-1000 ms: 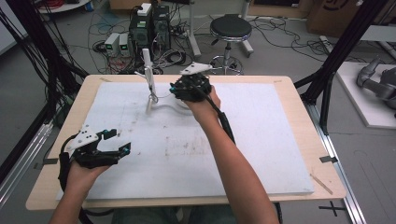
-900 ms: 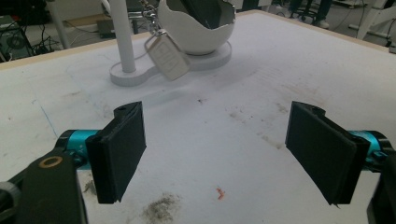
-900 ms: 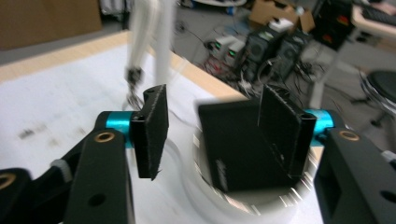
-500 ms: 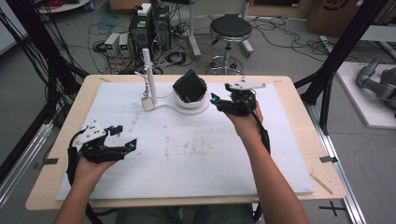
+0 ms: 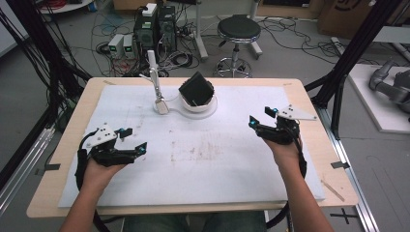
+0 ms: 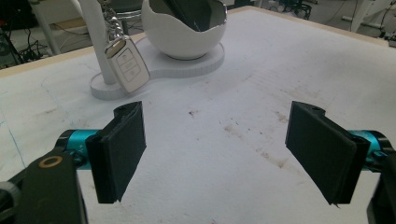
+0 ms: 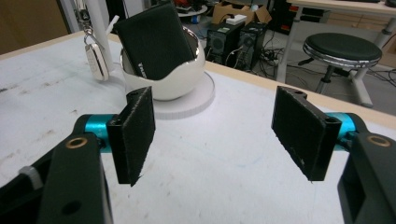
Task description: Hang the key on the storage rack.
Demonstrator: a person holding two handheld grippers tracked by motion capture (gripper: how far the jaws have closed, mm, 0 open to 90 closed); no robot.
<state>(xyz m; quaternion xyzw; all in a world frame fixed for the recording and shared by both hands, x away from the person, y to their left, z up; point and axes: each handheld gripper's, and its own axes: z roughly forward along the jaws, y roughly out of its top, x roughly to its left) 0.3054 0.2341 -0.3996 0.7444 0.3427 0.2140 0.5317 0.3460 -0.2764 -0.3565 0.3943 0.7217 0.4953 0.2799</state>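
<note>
A black wallet (image 5: pixel 196 89) stands tilted in a white egg-shaped bowl (image 5: pixel 197 104) at the back middle of the table; it is also seen as the wallet (image 7: pixel 156 42) in the bowl (image 7: pixel 163 86). A white key fob (image 6: pixel 127 65) hangs from a white stand (image 5: pixel 154 77) just left of the bowl. My right gripper (image 5: pixel 261 117) hovers over the mat to the right of the bowl, and its jaws have just been opening with nothing between them (image 7: pixel 217 133). My left gripper (image 5: pixel 135 140) is open and empty at the front left (image 6: pixel 222 149).
A white mat (image 5: pixel 203 159) covers the wooden table (image 5: pixel 319 145). Behind the table stand a black stool (image 5: pixel 236 29), computer cases (image 5: pixel 154 24) and loose cables. Black frame legs (image 5: pixel 348 53) rise at both sides.
My right gripper has drawn away from the bowl, rightward and toward the front, leaving the wallet standing in it, and its jaws stand wider. The left gripper has barely moved.
</note>
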